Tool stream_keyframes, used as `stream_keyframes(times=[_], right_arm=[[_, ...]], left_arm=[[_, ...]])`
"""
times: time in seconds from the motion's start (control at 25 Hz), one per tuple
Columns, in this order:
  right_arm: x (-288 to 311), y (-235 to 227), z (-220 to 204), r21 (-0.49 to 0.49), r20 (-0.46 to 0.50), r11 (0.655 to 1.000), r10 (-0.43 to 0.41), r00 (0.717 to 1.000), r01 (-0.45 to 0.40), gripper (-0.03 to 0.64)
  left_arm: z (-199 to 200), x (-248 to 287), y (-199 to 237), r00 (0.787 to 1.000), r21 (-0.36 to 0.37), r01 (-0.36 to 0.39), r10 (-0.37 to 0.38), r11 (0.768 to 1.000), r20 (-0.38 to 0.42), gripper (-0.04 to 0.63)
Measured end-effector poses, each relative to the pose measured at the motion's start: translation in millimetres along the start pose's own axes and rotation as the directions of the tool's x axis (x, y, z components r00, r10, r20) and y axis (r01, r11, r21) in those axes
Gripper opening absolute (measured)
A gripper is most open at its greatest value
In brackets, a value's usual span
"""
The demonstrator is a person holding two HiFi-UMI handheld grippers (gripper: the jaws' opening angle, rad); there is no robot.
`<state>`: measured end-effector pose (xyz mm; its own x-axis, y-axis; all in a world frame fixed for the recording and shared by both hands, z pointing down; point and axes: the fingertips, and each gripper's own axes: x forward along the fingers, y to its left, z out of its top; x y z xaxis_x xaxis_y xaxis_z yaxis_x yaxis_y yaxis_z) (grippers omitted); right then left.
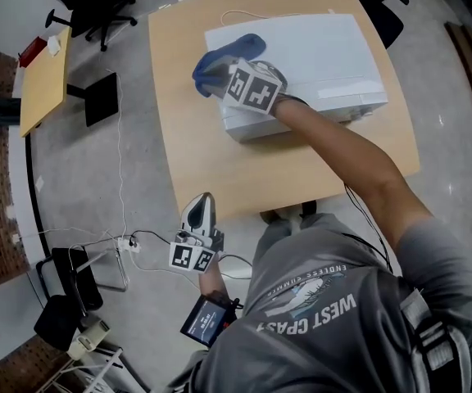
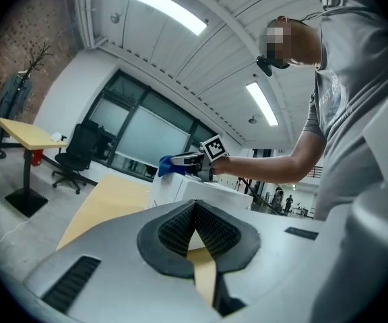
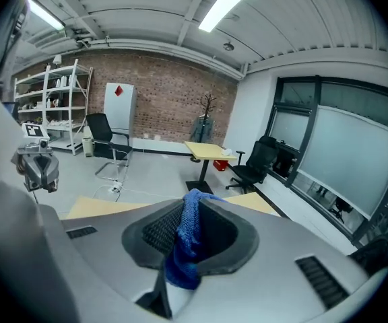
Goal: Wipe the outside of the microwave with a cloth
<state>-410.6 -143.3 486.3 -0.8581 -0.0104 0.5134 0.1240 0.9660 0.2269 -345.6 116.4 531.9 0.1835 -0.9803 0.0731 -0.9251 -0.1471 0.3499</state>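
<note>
A white microwave stands on a light wooden table. My right gripper is shut on a blue cloth and holds it over the microwave's top left corner. In the right gripper view the cloth hangs bunched between the pads. My left gripper is off the table, just in front of its near edge, shut with nothing in it. In the left gripper view its pads meet, and beyond them I see the microwave and the cloth.
A small yellow side table stands at the left, with black office chairs behind it and another chair at the far right. Cables and a power strip lie on the floor by my feet.
</note>
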Motion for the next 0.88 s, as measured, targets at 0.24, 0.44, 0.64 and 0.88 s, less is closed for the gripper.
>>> stream_keyframes(times=[0.24,0.44,0.64,0.88], right_arm=[[8,7,5,-0.011,-0.005,1.000,0.018,1.000,-0.018,0.077],[5,6,5,-0.007,-0.004,1.000,0.010,1.000,-0.010,0.077],[0,5,7,-0.020,0.020,1.000,-0.014,1.000,0.015,0.077],[-24,-4,21,-0.046,0.091,0.995,-0.079,0.993,0.083,0.077]], left_arm=[[4,2,5,1.000,0.000,-0.001,0.001,1.000,0.006,0.023],[3,6,3,1.000,0.000,0.012,-0.012,1.000,-0.001,0.023],[4,10,-3,1.000,0.007,0.028,-0.028,1.000,-0.006,0.023],[7,10,-8,0.999,0.019,0.047,-0.047,0.999,-0.013,0.023]])
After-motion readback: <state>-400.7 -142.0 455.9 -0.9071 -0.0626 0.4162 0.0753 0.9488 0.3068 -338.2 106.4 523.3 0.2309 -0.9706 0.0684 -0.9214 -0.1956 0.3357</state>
